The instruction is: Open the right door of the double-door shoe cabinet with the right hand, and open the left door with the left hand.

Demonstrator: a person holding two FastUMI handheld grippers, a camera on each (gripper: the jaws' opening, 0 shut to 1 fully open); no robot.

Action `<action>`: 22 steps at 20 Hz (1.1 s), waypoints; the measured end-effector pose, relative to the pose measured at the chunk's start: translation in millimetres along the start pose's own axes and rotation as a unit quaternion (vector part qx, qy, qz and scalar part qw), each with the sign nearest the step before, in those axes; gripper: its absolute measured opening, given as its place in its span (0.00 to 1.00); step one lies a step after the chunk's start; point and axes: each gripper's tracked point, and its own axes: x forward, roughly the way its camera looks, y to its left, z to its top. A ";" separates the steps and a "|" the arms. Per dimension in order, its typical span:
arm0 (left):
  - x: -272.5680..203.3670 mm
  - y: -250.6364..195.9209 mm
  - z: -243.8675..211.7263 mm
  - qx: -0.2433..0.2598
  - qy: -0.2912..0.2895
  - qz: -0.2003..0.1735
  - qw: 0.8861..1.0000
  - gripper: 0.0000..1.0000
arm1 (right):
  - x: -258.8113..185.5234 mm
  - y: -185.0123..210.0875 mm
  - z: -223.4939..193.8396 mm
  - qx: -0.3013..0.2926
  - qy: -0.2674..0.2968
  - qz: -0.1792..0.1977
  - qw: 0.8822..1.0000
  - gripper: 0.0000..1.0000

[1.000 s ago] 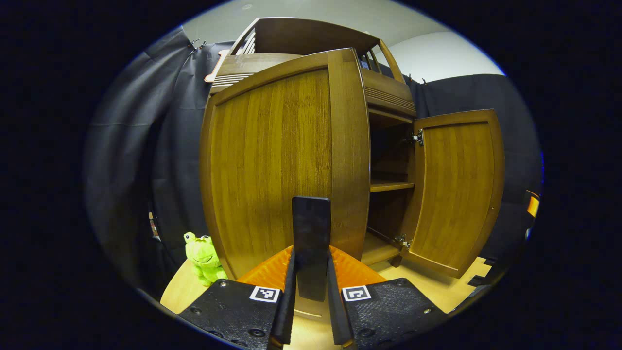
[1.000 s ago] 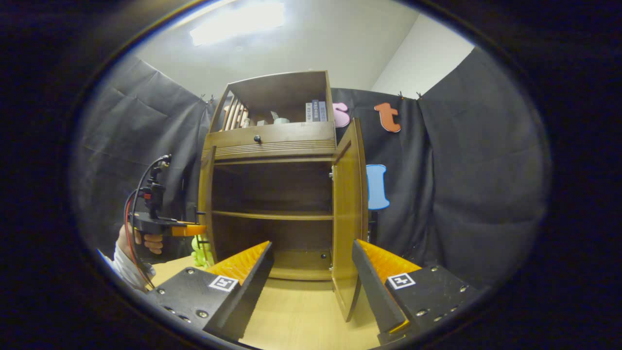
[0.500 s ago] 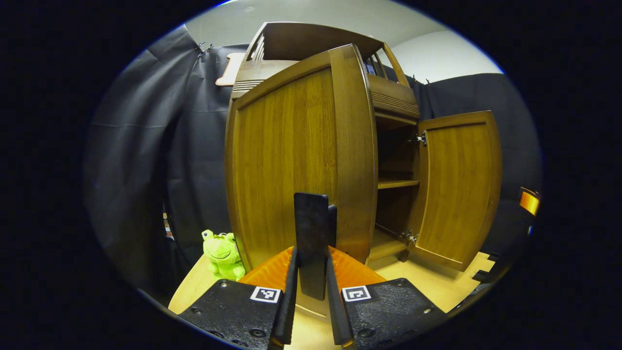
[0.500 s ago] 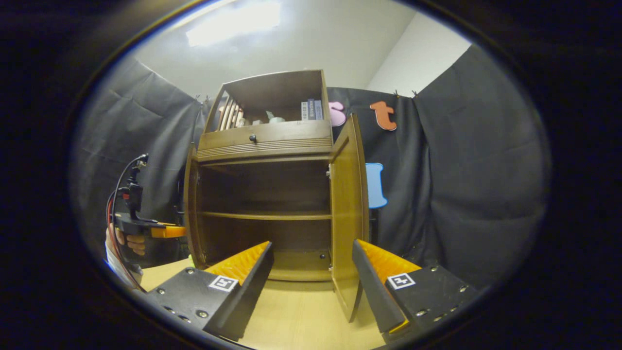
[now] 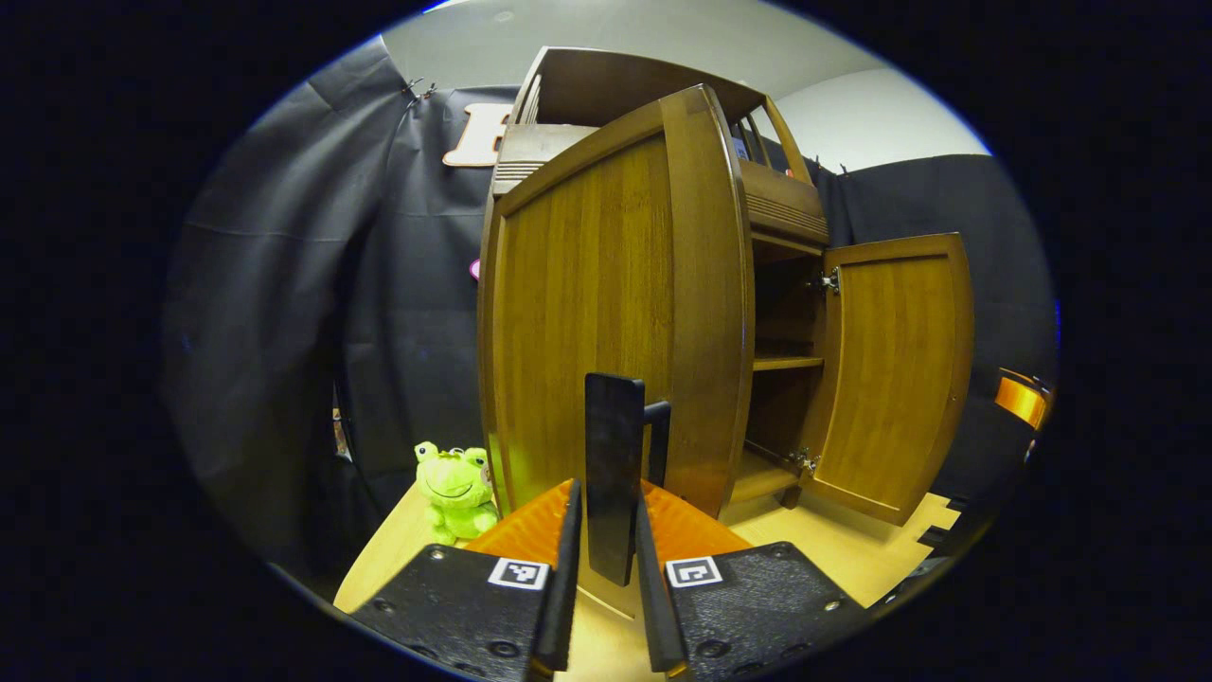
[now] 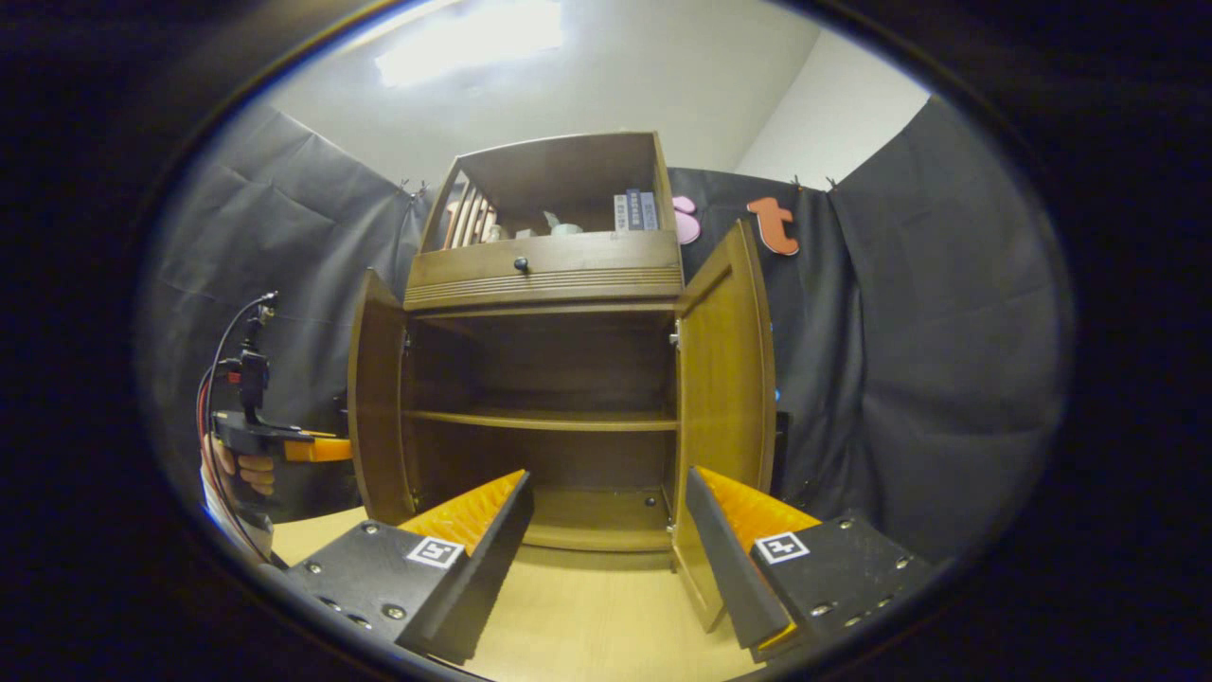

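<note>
The left claw (image 5: 611,568) is clamped tight on the black handle (image 5: 614,474) of the left door (image 5: 606,313), both fingers pinching the flat bar from either side. That makes sense, since the bar stands vertical and the fingers sit left and right of it, so a pull swings the door on its hinge instead of slipping off. The door rises straight ahead of the claw and stands well out from the cabinet (image 6: 549,275), about square to its front by the look of the right gripper view (where it's the panel (image 6: 376,398) with the other gripper and a hand beside it).

The right claw (image 6: 606,559) is spread wide with nothing in it, hanging back from the cabinet over the counter (image 6: 587,625). The right door (image 6: 724,398) stands just ahead and to the right of its right finger, swung fully out, so that half looks done and the claw has no reason to hold on.

A green frog plush (image 5: 457,488) sits on the counter left of the left claw, just beside the door's hinge side. Probably safe, but worth watching if the door goes wider.
</note>
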 end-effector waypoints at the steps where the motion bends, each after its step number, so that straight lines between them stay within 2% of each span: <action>1: -1.3 2.4 1.1 -0.002 -0.003 0.002 1.000 0.27 | 1.8 3.4 -0.7 -0.002 0.001 0.003 1.000 0.96; 5: -6.0 16.4 0.7 0.001 -0.006 0.021 1.000 0.23 | 4.7 14.1 -5.2 0.000 0.004 0.012 1.000 0.96; 9: -2.2 51.9 6.2 0.021 -0.015 0.077 0.997 0.21 | 10.1 20.4 -12.0 0.004 0.006 0.016 1.000 0.94; 10: -6.4 50.6 7.9 0.010 -0.013 0.066 0.998 0.15 | 10.9 22.0 -12.7 0.006 0.004 0.017 1.000 0.96; 11: -11.5 44.3 7.5 0.001 -0.011 0.056 0.998 0.13 | 12.6 24.2 -13.1 0.011 0.002 0.018 1.000 0.94; 15: -9.8 56.3 11.0 0.026 -0.019 0.041 0.999 0.13 | 19.7 33.6 -18.9 0.012 0.004 0.020 1.000 0.94; 19: -9.2 54.2 9.8 0.008 -0.019 0.016 1.000 0.13 | 26.0 45.2 -21.3 -0.005 0.013 0.027 1.000 0.96; 20: -10.7 54.0 8.7 0.006 -0.019 0.011 1.000 0.08 | 24.4 45.0 -21.2 -0.007 0.015 0.027 1.000 0.94; 21: -10.8 54.9 9.7 0.007 -0.022 0.008 1.000 0.20 | 23.3 44.5 -20.1 -0.007 0.014 0.026 1.000 0.96; 22: -9.2 57.0 9.6 0.008 -0.022 0.003 1.000 0.09 | 21.2 44.0 -17.9 -0.005 0.012 0.026 1.000 0.96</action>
